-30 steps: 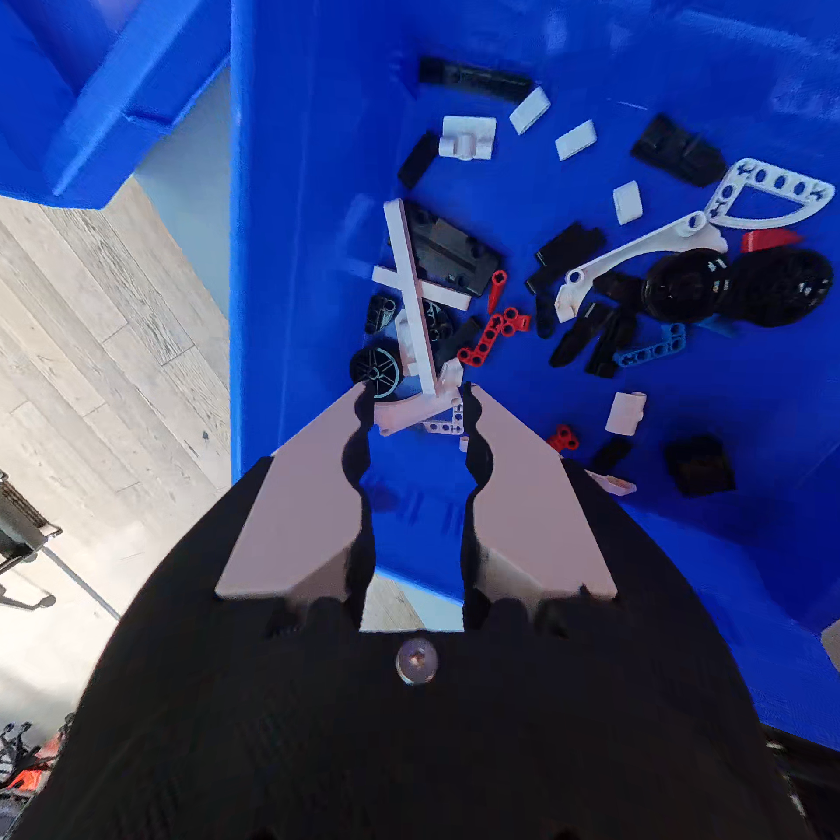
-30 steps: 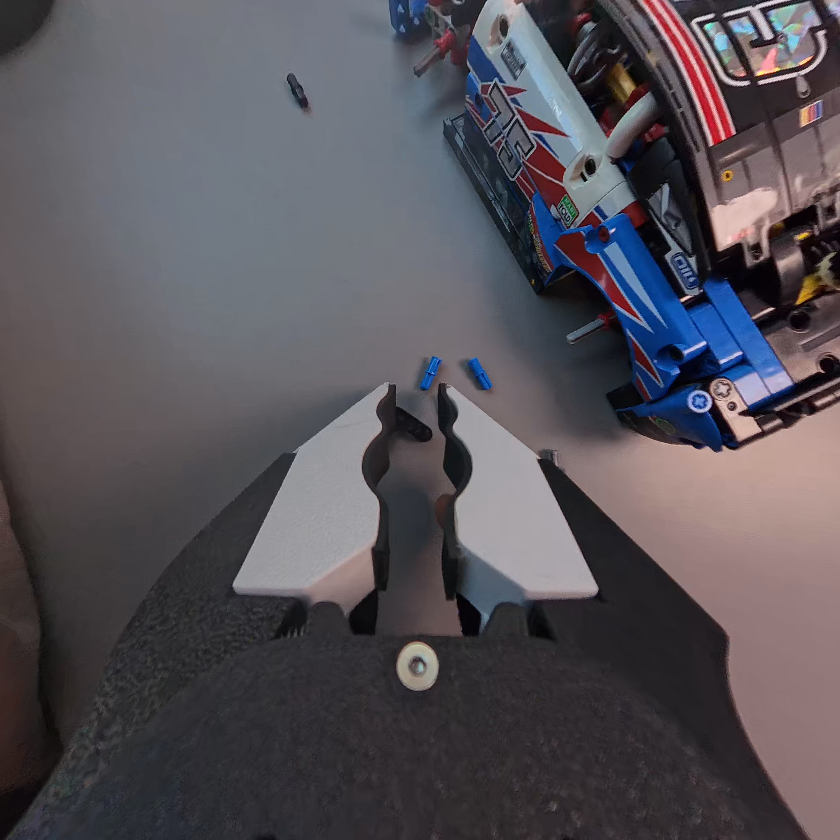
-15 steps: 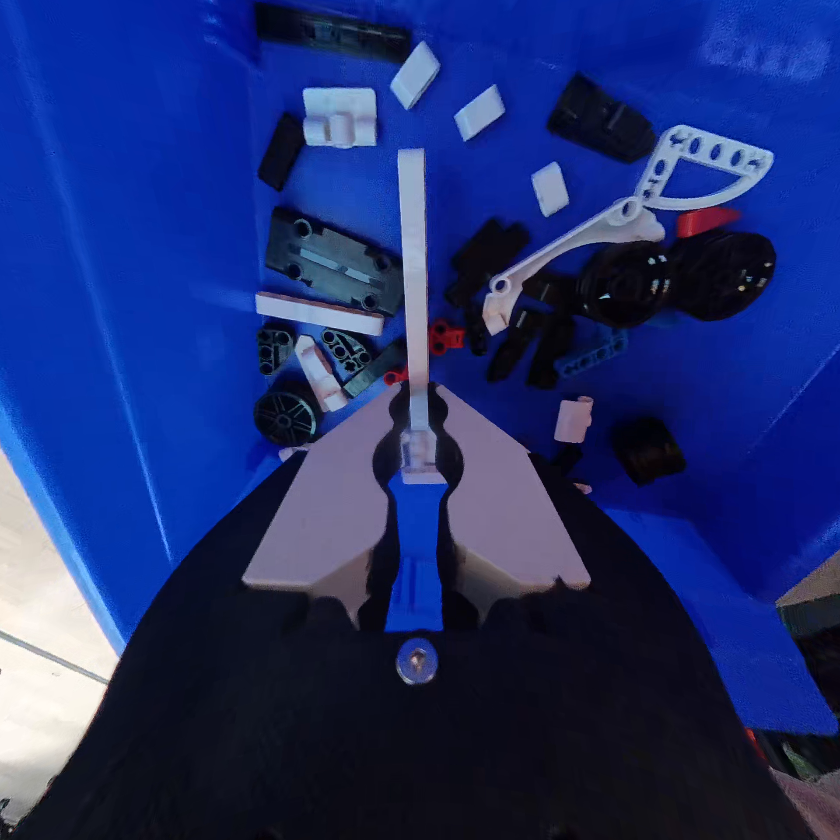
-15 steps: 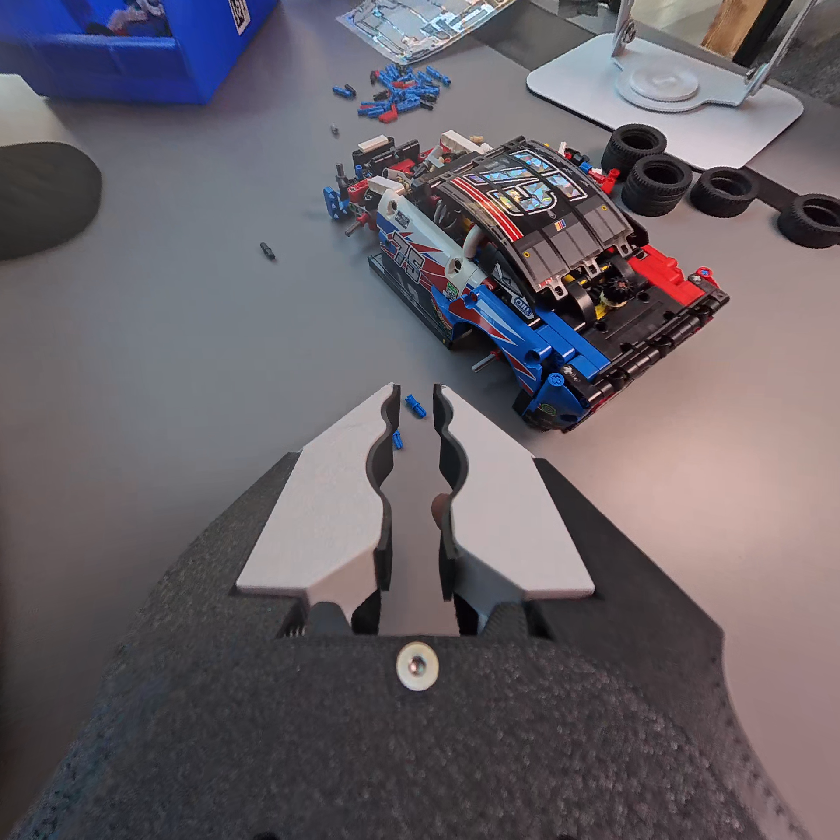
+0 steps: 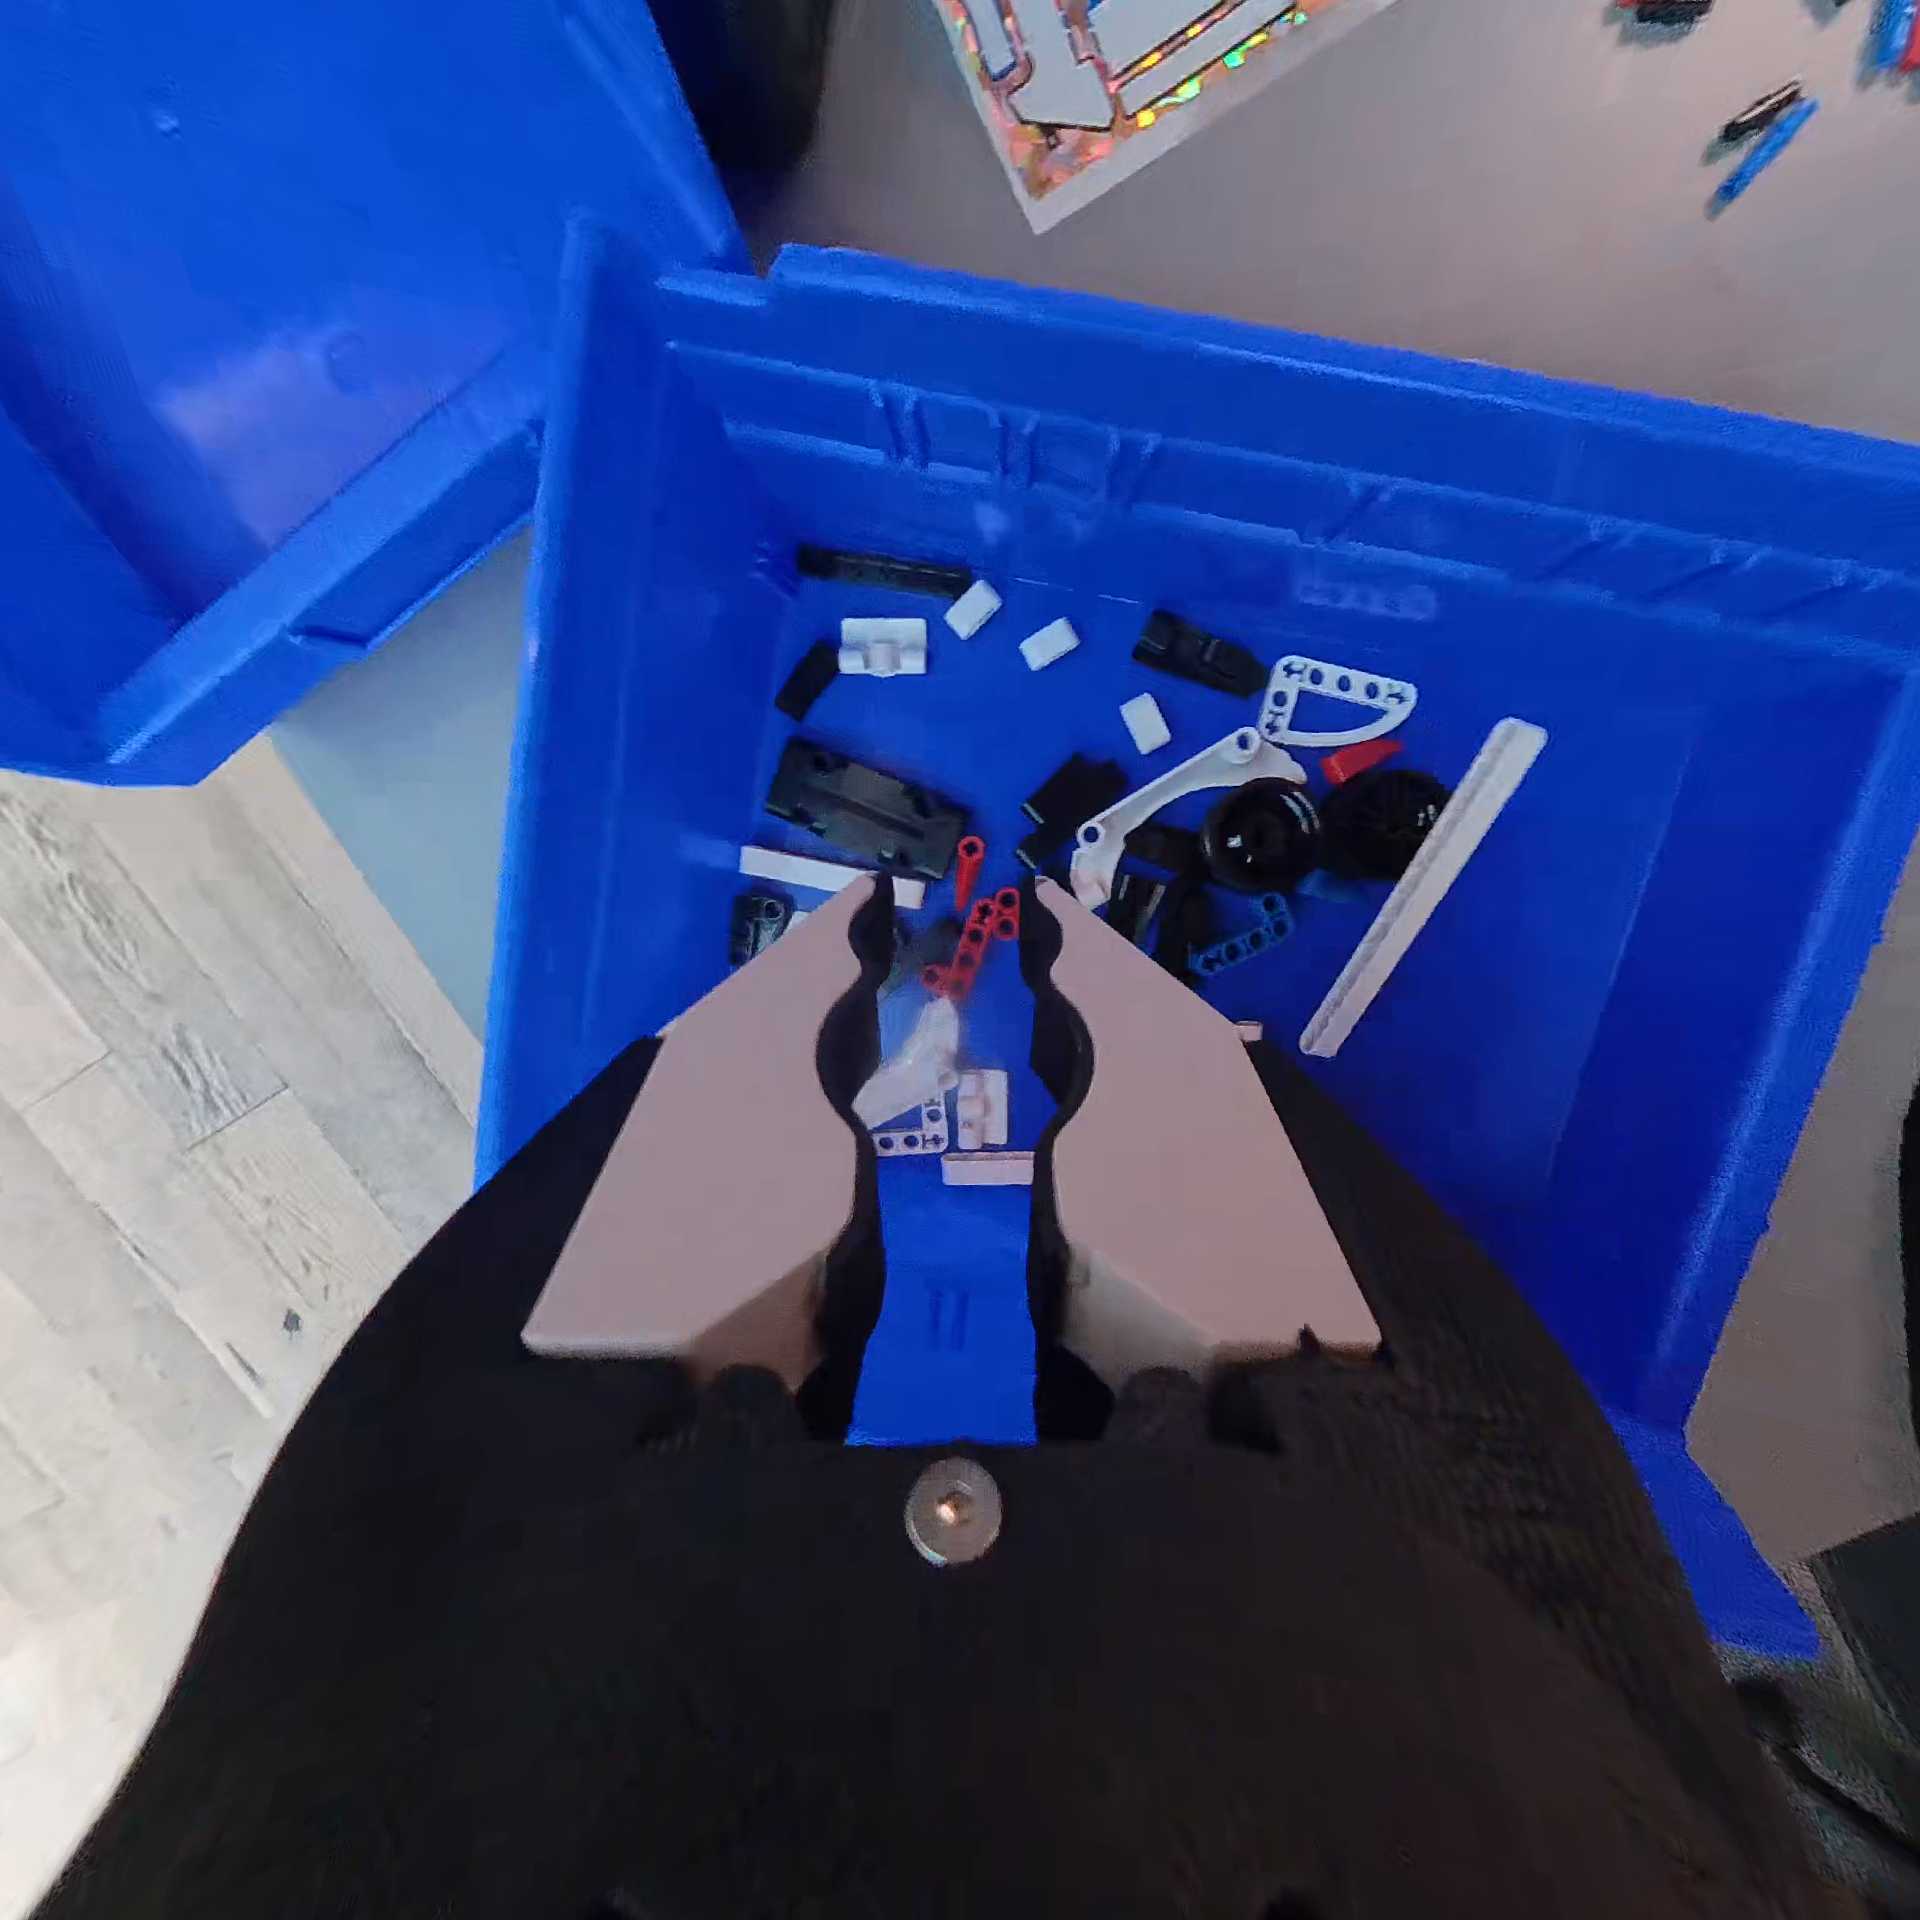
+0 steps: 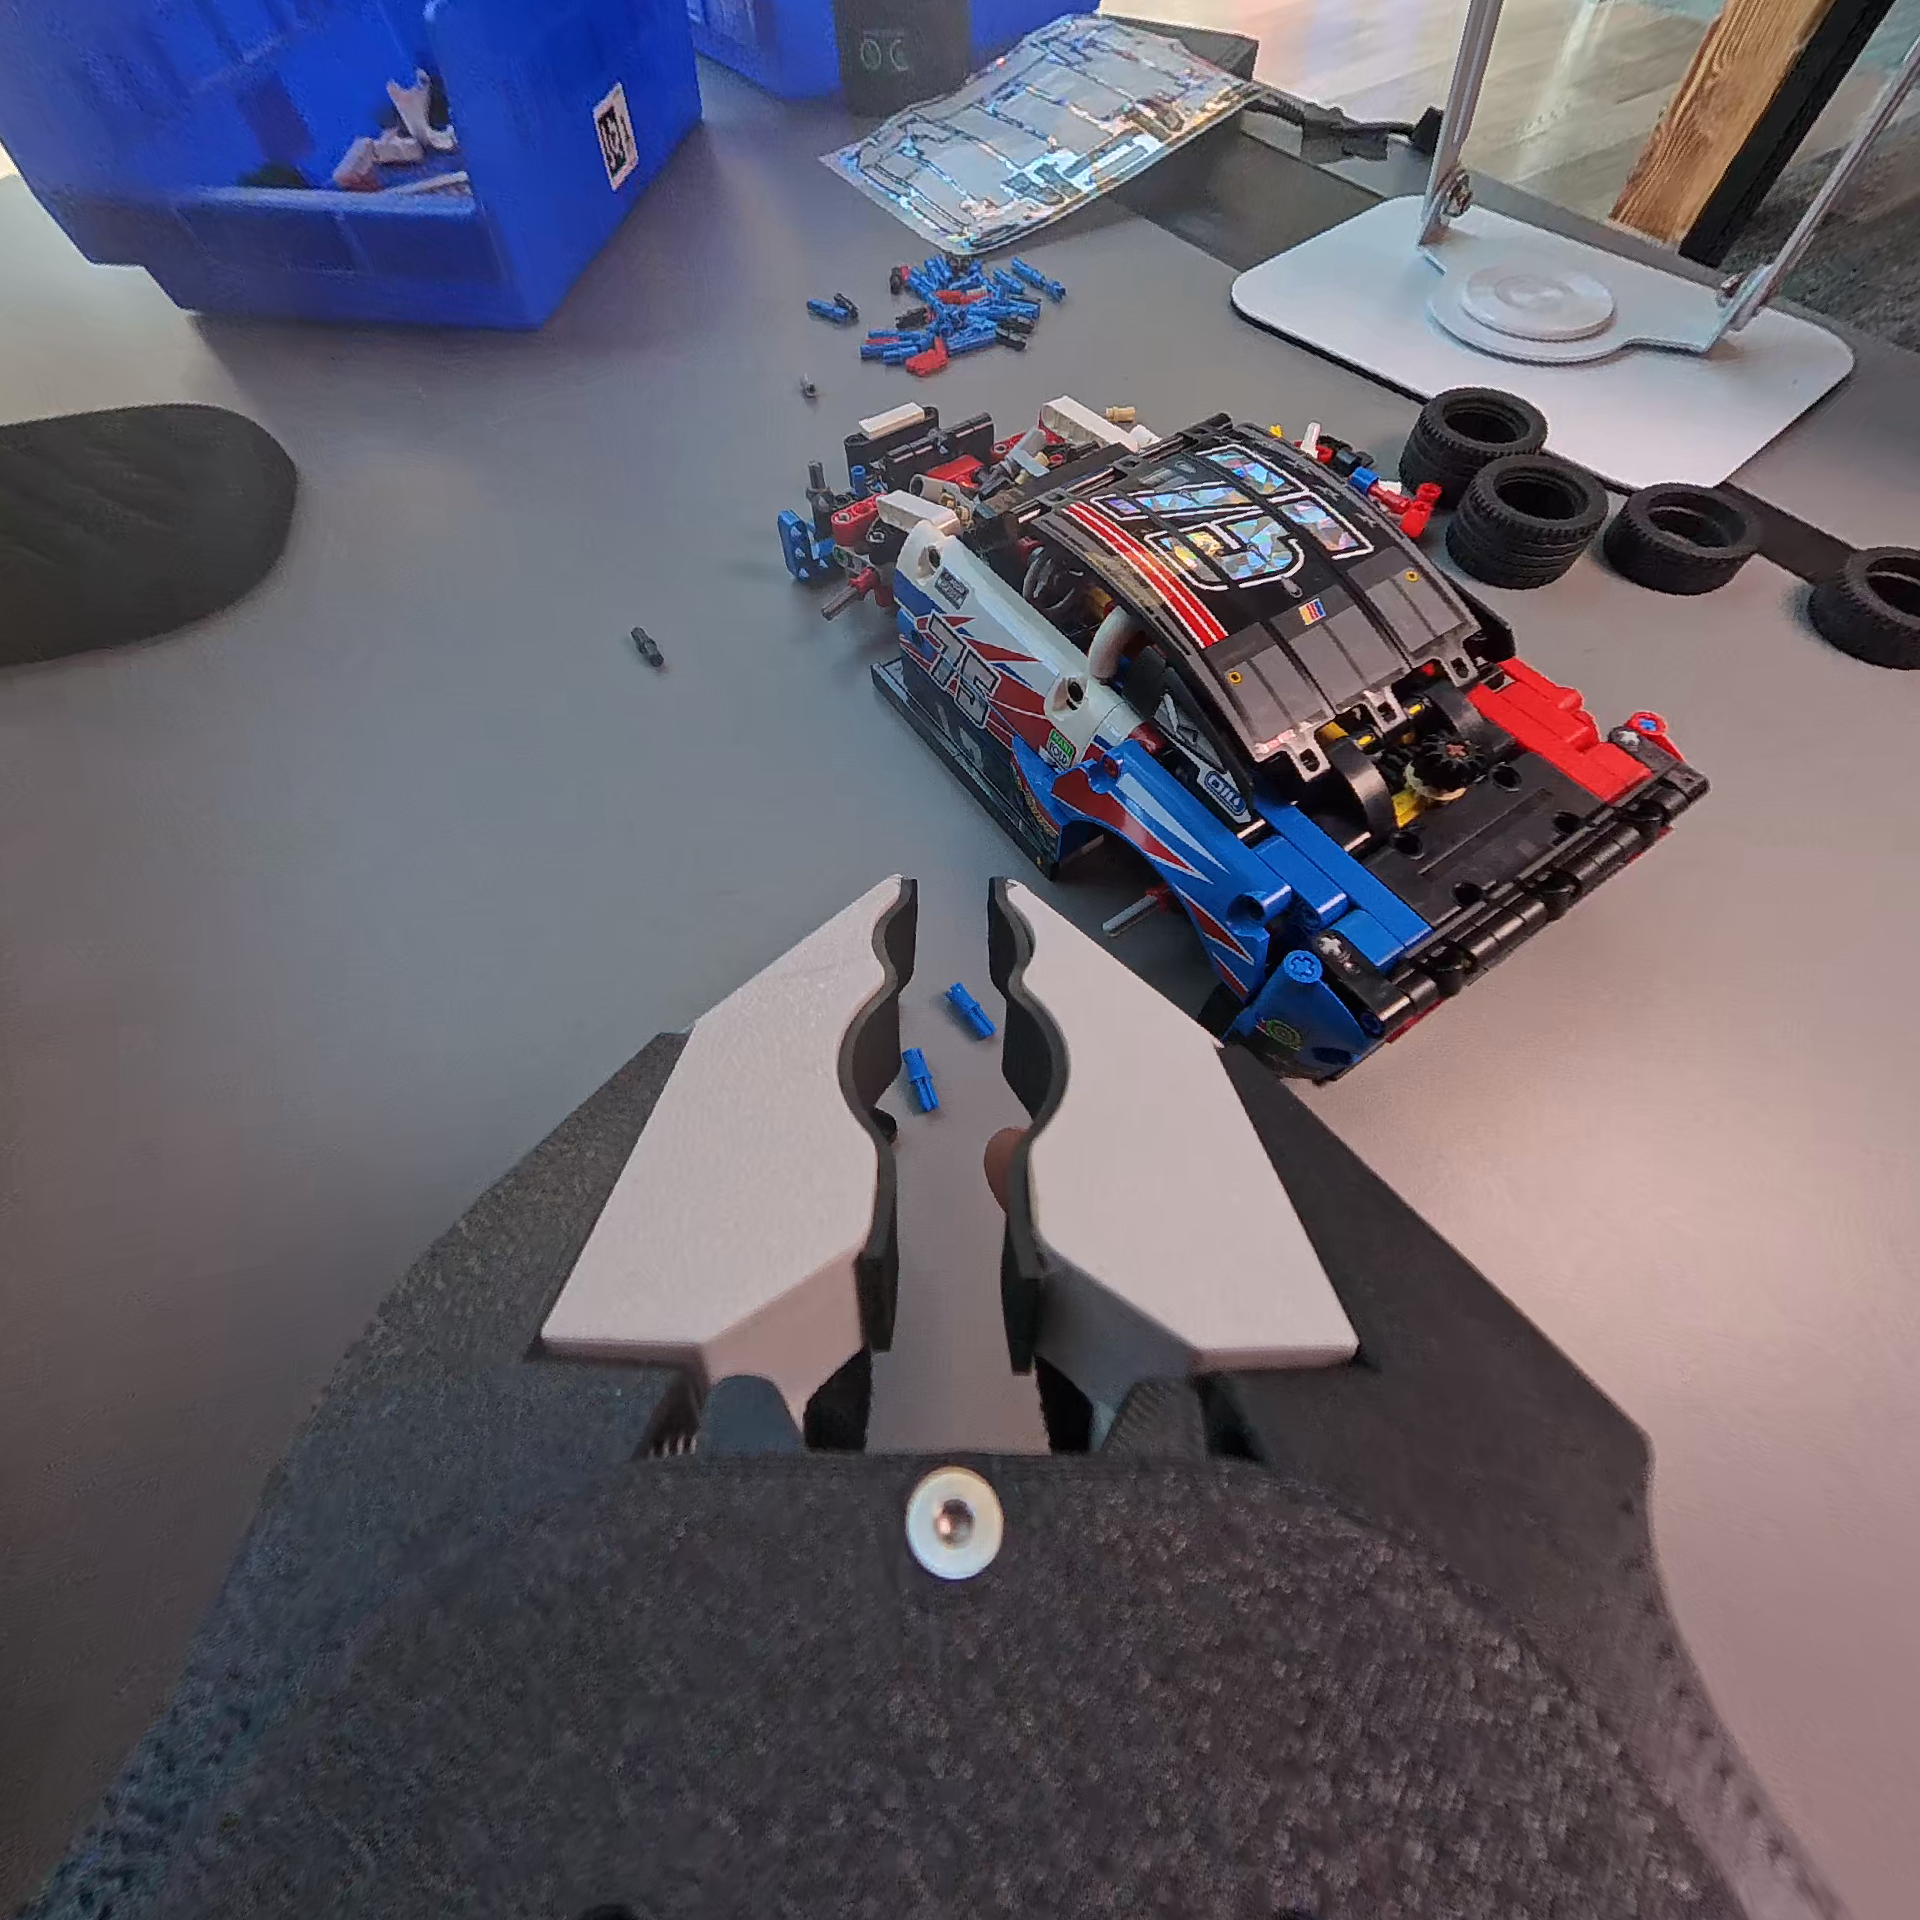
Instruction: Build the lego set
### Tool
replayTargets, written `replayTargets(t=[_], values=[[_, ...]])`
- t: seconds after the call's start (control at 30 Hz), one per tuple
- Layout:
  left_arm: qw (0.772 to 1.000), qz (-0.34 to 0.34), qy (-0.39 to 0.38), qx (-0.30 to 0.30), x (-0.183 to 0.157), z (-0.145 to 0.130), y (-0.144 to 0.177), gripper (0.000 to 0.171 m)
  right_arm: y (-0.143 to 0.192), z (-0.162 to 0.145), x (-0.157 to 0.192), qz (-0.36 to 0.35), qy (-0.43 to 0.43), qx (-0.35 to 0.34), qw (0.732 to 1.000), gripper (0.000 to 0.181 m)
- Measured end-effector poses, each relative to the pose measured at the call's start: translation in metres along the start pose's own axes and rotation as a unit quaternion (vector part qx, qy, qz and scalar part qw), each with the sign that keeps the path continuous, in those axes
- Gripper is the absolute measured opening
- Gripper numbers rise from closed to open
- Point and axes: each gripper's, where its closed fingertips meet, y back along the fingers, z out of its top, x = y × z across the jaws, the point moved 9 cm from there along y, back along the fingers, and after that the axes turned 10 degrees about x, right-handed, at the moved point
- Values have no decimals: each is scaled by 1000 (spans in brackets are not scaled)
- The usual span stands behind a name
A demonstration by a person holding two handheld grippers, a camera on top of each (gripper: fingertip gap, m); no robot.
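Observation:
My left gripper (image 5: pixel 958 888) is open and empty above a blue bin (image 5: pixel 1247 416) of loose Lego parts. A long white beam (image 5: pixel 1423 883) lies slanted at the bin's right side, apart from the fingers. A red beam (image 5: pixel 977 935), white curved pieces and black wheels (image 5: pixel 1262 831) lie on the bin floor. My right gripper (image 6: pixel 951 888) is open a little and empty above the grey table. Two small blue pins (image 6: pixel 971 1010) lie on the table between its fingers. The partly built race car (image 6: pixel 1247 675) stands just ahead to the right.
A pile of blue and red pins (image 6: pixel 956 312) lies behind the car. Several black tyres (image 6: pixel 1527 520) sit at the right by a silver stand base (image 6: pixel 1538 312). A sticker sheet (image 6: pixel 1039 135) and blue bins (image 6: pixel 416 260) are at the back. A black pin (image 6: pixel 646 646) lies alone. The left gripper's tips are roughly 60 cm from the right gripper's.
My left gripper had shut on the long white beam; it has let go, opened and drawn back, and the beam now lies at the bin's right. My right gripper has risen away from the table.

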Motion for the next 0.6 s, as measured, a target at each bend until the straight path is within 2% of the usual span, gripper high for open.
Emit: replayTargets(t=[0.1, 0.27, 0.47, 0.6], values=[[996, 37, 52, 57, 18, -6, -18, 28, 2, -1, -2, -3, -8, -7, 1000, 11], [983, 79, 84, 144, 37, -17, -47, 31, 5, 1, -3, -10, -12, -25, 1000, 10], [959, 112, 35, 259, 38, -27, -72, 28, 4, -1, -4, -11, -19, -27, 999, 10], [953, 114, 28, 278, 39, -27, -75, 24, 1, -1, -4, -9, -23, -28, 999, 10]])
